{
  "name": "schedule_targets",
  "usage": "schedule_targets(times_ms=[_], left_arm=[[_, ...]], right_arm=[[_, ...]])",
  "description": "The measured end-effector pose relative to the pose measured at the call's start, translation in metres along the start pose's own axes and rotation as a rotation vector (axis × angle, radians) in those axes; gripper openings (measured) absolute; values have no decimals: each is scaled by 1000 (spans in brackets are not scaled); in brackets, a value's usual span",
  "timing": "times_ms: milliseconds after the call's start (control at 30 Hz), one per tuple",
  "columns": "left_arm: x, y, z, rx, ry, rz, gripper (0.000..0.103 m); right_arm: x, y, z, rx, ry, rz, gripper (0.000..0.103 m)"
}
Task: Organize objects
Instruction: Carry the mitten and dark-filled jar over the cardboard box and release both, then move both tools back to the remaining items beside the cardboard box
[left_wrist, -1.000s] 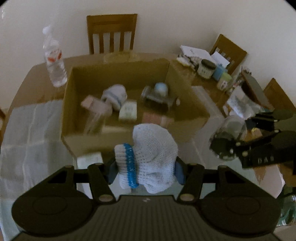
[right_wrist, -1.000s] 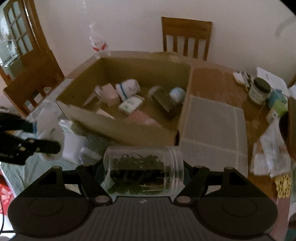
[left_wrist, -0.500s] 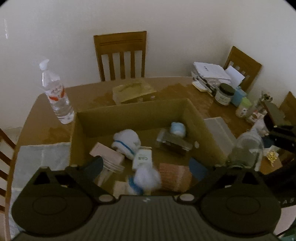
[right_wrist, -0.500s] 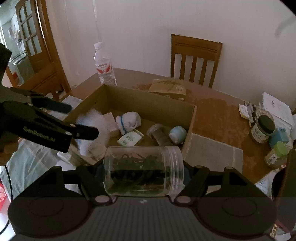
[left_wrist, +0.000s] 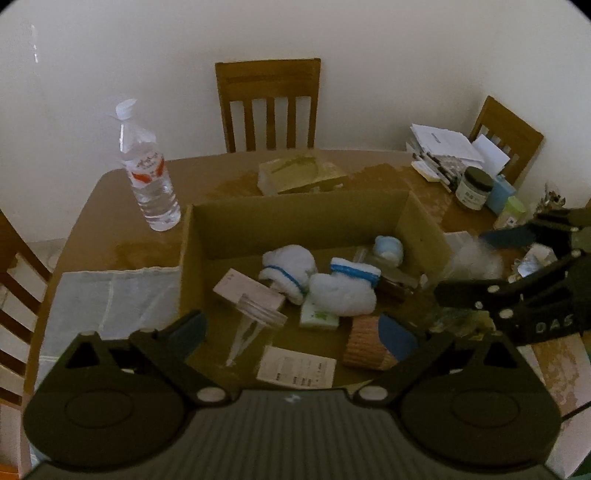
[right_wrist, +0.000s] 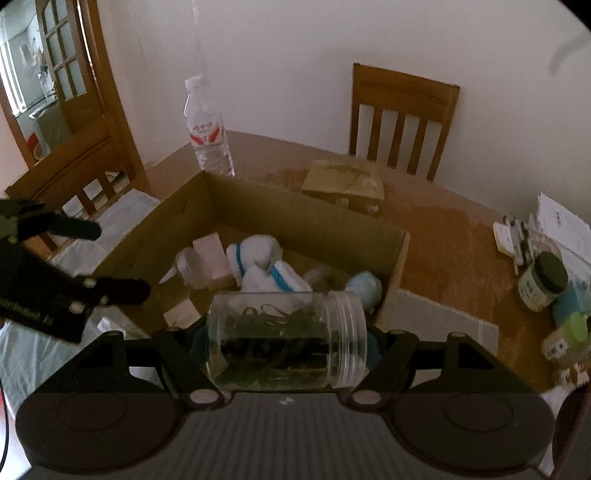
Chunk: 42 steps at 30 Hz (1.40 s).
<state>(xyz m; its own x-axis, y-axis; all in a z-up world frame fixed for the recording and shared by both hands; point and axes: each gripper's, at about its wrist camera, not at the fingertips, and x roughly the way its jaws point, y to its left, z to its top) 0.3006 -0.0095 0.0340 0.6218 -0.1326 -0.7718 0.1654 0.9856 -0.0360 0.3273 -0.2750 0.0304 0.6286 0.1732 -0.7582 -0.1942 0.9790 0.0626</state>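
Right gripper jaws opening around clear jar over cardboard box rim — could roll out. Left gripper open, empty.

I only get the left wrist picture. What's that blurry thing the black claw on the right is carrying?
Observer: A clear jar with dark tangled bits inside. It lies sideways between the fingers of the right gripper, whose jaws are opening.
Operator: Which way does its mouth face?
Observer: In the right wrist view, the ribbed screw end points to the picture's right.
Operator: Is there anything in the room that I'm missing?
Observer: A wooden door with glass panes stands off to the left, beyond the table.
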Motion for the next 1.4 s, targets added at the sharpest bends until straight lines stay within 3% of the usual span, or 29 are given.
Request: schedule_targets(times_ms=[33, 67, 467, 600, 800, 1100, 1400], left_arm=[[-1, 1, -1, 1, -2, 6, 100], [-2, 2, -1, 1, -3, 13, 100], [-24, 4, -29, -28, -12, 65, 101], [-29, 3, -58, -51, -21, 88, 102], [-34, 1, -101, -119, 12, 84, 102], [-28, 2, -153, -229, 52, 112, 102], [-15, -7, -191, -253, 85, 168, 102]], right_arm=[[0, 0, 1, 7, -5, 0, 102], [-2, 0, 2, 15, -16, 5, 103], [-19, 9, -11, 25, -13, 4, 103], [-26, 7, -39, 24, -29, -1, 103], [-21, 13, -89, 71, 48, 1, 103], [0, 27, -144, 37, 98, 20, 103], [25, 38, -178, -86, 118, -50, 103]])
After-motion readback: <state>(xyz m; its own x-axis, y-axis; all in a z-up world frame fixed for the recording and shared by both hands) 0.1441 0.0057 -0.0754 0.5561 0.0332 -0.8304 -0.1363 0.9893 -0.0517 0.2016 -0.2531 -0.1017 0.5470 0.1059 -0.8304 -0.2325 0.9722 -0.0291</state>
